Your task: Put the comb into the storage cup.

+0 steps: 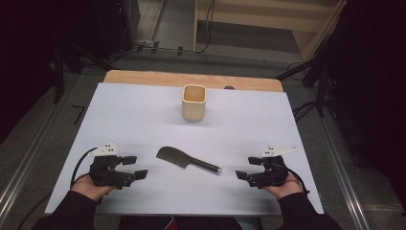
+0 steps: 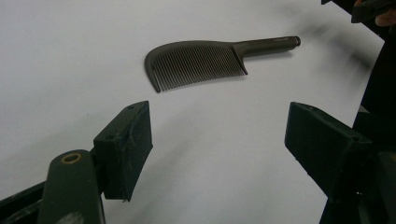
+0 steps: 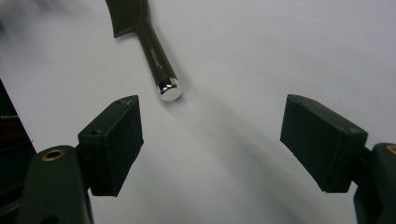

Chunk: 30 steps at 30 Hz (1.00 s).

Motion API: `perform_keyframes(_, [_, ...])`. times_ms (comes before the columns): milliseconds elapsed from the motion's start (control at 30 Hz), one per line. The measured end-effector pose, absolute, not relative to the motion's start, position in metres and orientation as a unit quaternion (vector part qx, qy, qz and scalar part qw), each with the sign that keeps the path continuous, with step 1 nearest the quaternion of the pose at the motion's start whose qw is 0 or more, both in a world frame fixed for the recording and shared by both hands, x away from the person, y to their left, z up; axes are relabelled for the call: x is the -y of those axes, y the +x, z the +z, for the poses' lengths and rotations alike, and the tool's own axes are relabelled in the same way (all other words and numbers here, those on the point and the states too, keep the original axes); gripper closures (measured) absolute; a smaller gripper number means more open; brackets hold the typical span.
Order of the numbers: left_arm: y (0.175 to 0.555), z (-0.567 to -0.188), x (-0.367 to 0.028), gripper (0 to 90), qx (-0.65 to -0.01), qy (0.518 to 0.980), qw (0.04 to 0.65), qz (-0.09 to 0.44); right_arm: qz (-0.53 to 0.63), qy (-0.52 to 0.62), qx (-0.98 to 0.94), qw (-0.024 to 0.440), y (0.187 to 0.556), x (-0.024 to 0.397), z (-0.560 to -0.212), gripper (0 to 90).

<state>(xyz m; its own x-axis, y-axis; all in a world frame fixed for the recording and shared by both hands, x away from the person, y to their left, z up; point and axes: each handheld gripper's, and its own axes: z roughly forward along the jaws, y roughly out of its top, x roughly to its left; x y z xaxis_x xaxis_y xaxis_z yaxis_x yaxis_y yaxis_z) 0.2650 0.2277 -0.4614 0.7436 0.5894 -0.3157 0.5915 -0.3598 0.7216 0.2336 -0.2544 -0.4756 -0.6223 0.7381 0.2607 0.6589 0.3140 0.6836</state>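
Left claw (image 1: 139,166) rests at 7 o'clock on the surface (image 1: 143,110), jaws wide and holding nothing. At 6 o'clock the dark comb (image 1: 184,160) lies flat between both claws, untouched, so nothing looks done yet. At 12 o'clock, 1 beige cup (image 1: 194,102) stands upright, seemingly empty. Right claw (image 1: 245,167) at 5 o'clock is wide too.

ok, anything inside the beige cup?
The high view shows the beige cup upright with its mouth open; the upper inner walls look bare. Its near wall covers the bottom, so whether anything lies there cannot be told.
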Motion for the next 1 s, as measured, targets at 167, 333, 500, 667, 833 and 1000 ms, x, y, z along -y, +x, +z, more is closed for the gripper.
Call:
perform_keyframes(167, [0.2662,-0.4611,-0.2271,23.6,-0.361,0.823,0.439,-0.001,0.398,0.431,-0.809,0.048,0.2330,0.2554,-0.4760,19.2])
perform_keyframes(333, [0.2664,-0.4610,-0.2271,23.6,-0.363,0.823,0.438,0.000,0.399,0.430,-0.809,0.047,0.2335,0.2553,-0.4763,19.2])
perform_keyframes(500, [0.2665,-0.4611,-0.2273,23.7,-0.363,0.823,0.437,-0.002,0.399,0.429,-0.809,0.047,0.2336,0.2558,-0.4764,19.3])
perform_keyframes(667, [0.2660,-0.4603,-0.2287,23.7,-0.365,0.821,0.439,-0.001,0.398,0.426,-0.811,0.048,0.2326,0.2554,-0.4762,19.2])
perform_keyframes(833, [0.2665,-0.4600,-0.2296,23.7,-0.368,0.819,0.440,0.000,0.401,0.425,-0.810,0.047,0.2325,0.2565,-0.4762,19.2])
perform_keyframes(1000, [0.2666,-0.4605,-0.2293,23.7,-0.368,0.819,0.440,0.000,0.401,0.425,-0.810,0.045,0.2330,0.2567,-0.4765,19.2])
